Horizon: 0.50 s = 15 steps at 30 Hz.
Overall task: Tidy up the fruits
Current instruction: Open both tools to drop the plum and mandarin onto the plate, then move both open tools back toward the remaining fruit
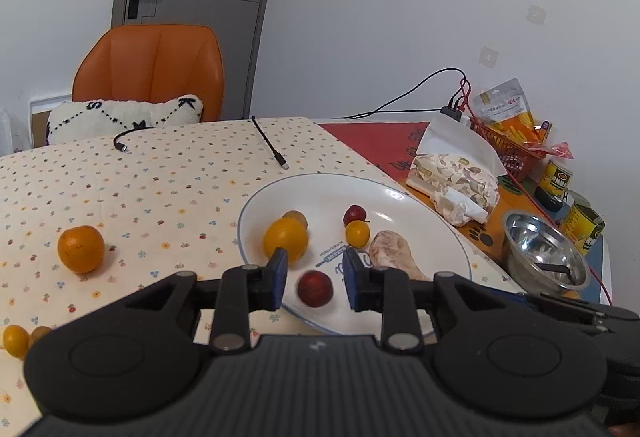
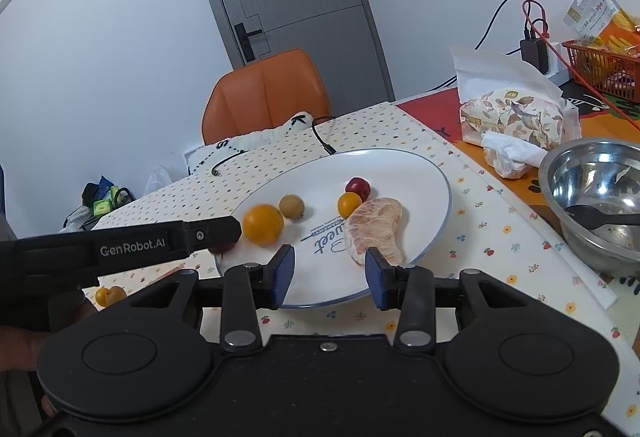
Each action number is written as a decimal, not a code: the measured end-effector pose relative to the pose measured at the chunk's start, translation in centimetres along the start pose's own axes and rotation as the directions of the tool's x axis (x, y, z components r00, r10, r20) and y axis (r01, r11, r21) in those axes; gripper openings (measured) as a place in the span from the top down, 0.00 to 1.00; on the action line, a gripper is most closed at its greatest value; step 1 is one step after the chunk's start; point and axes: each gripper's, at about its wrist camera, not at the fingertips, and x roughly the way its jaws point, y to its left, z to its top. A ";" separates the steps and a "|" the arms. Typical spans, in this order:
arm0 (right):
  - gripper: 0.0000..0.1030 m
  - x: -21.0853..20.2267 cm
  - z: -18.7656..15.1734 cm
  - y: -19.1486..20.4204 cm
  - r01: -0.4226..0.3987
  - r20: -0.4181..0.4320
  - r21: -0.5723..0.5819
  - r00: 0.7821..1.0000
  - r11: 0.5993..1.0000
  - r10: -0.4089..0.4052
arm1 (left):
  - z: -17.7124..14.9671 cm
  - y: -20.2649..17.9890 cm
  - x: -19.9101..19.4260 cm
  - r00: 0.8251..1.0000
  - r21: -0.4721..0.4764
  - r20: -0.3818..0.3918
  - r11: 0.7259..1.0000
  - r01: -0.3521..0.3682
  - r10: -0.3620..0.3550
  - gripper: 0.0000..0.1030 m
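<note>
**Both grippers open over the fruit plate**

Left gripper [image 1: 315, 279]: blue pads apart, a dark red plum [image 1: 315, 288] lies between them on the plate, slightly blurred, no pad touching it as far as can be seen. Right gripper [image 2: 330, 273]: pads apart, nothing between them but bare plate; the right pad sits just in front of the pomelo wedge [image 2: 376, 229], contact can't be told.

White plate [image 2: 432, 173], round, glossy, thin blue rim line, blue lettering in the middle. On it: a big yellow-orange citrus [image 2: 263, 224], smooth and round; a small dull tan fruit [image 2: 291, 206] just behind it; a small yellow tomato-like fruit [image 2: 349, 204] touching a small red fruit [image 2: 358, 187]; the peeled pomelo wedge, pale pink, veined skin, curved. In the right wrist view the plum is mostly hidden behind the left gripper's black finger.

Off the plate, on the dotted tablecloth [image 1: 160, 177]: an orange [image 1: 81, 248] well left of the plate, pitted skin; two small fruits, one yellow [image 1: 15, 340] and one tan [image 1: 39, 333], at the near left edge, partly cut off by the gripper body.

Right of the plate: a shiny steel bowl [image 1: 532, 233] with a black spoon inside, a floral tissue pack [image 2: 516, 117], a crumpled tissue. Far right: an orange basket [image 2: 600, 69] of snacks, cut off. Far side: black cable ends on the cloth, an orange chair [image 1: 150, 73] with a fuzzy white cushion.
</note>
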 end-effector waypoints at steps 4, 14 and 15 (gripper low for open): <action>0.59 -0.2 -0.1 0.1 -0.005 0.000 0.004 1.000 1.000 0.005 | 0.1 0.5 -0.5 1.000 -0.019 -0.006 1.000 -0.006 0.005 0.66; 0.50 -0.4 -0.4 0.5 -0.014 0.002 0.005 1.000 1.000 0.014 | 0.0 2.3 -2.3 0.999 -0.047 -0.003 0.998 -0.045 0.045 0.38; 0.49 -0.4 -0.4 0.6 -0.015 0.003 0.003 1.000 1.000 0.015 | -0.1 2.5 -2.5 0.999 -0.047 -0.004 0.998 -0.052 0.051 0.35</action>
